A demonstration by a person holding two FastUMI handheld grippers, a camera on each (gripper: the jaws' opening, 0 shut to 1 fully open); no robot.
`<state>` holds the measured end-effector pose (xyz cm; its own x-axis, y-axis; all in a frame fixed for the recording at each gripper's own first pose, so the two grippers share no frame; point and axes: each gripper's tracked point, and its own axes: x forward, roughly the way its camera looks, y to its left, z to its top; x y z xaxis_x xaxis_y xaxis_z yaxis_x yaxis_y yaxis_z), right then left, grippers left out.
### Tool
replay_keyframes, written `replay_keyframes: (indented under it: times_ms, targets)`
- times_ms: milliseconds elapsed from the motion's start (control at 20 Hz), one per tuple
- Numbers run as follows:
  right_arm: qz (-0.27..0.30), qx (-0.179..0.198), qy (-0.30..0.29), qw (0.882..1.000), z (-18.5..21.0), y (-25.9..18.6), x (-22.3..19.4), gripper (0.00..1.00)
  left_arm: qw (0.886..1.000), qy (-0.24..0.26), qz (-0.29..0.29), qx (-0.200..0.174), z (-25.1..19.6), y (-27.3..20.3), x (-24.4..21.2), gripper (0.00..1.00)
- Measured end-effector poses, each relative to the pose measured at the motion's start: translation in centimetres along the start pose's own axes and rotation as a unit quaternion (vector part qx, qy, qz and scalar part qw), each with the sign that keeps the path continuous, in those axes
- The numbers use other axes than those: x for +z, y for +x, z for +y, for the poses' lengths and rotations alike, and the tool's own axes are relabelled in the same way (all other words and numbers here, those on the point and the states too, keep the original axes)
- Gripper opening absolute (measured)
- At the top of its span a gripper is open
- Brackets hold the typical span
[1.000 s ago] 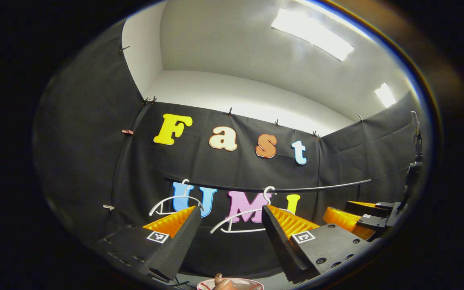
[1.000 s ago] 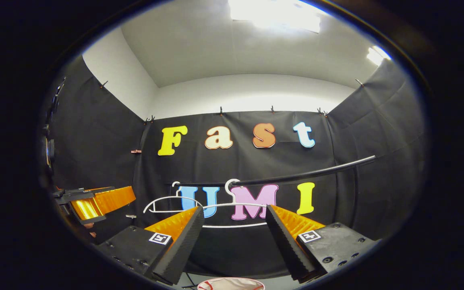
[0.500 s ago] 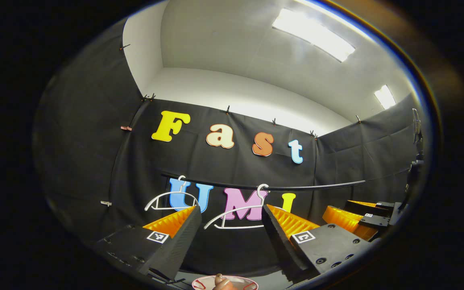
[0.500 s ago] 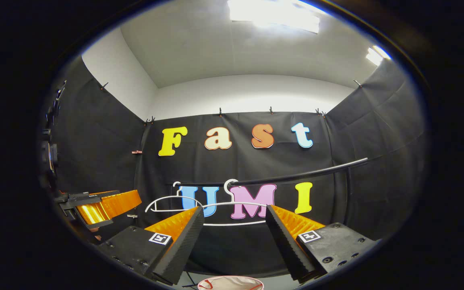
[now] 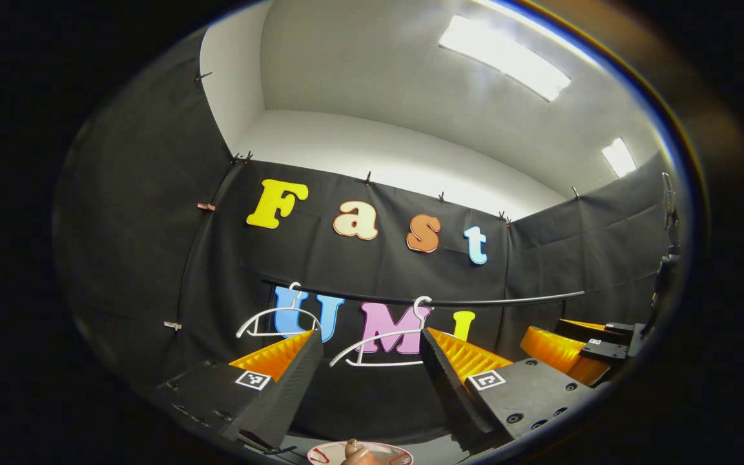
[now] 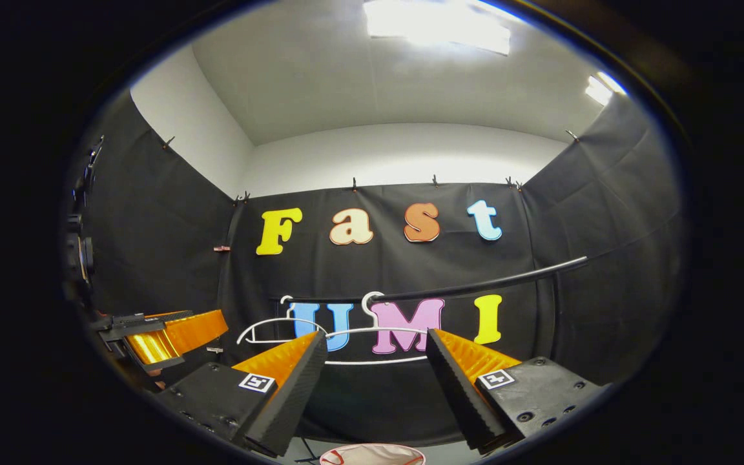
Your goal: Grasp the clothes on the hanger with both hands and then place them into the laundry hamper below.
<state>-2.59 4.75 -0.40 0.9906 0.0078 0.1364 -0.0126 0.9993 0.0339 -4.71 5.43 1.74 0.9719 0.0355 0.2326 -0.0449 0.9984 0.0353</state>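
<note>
1. The rail (image 5: pixel 475 301) is a dark bar that runs side to side above and beyond both pairs of tongs. In the right gripper view (image 6: pixel 475 285) it climbs toward the right.
2. The left gripper (image 5: pixel 365 371) sits low with its two fingers set well apart and nothing between them. The right gripper (image 6: pixel 372 371) is the same: fingers spread wide and gripping nothing. Each one shows off to the side in the other's view, at the right edge of the left gripper view and the left edge of the right gripper view.
3. Two white hangers hang by their hooks from the rail, with their long axes lying along it. The near hanger (image 5: pixel 372 340) (image 6: pixel 372 332) spans the gap just above the finger ends. The far hanger (image 5: pixel 275 316) (image 6: pixel 275 325) is up and to the left of it. No clothes can be made out on either.
4. The hamper (image 5: pixel 320 452) (image 6: pixel 372 449) shows as a pale round rim straight below the gap between the fingers, at the bottom edge.
5. A fingertip (image 5: pixel 351 446) pokes up over that rim in the left gripper view.
</note>
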Motion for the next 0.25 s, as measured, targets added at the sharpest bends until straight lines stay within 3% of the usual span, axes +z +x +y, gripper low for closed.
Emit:
replay_keyframes:
  times_ms: [250]
  targets:
    - [0.000, -0.002, 0.003, 1.000, 0.04, -0.09, 0.30, 0.98, 1.000, -0.002, 0.001, 0.002, 0.24, -0.10, 0.15, 0.95]
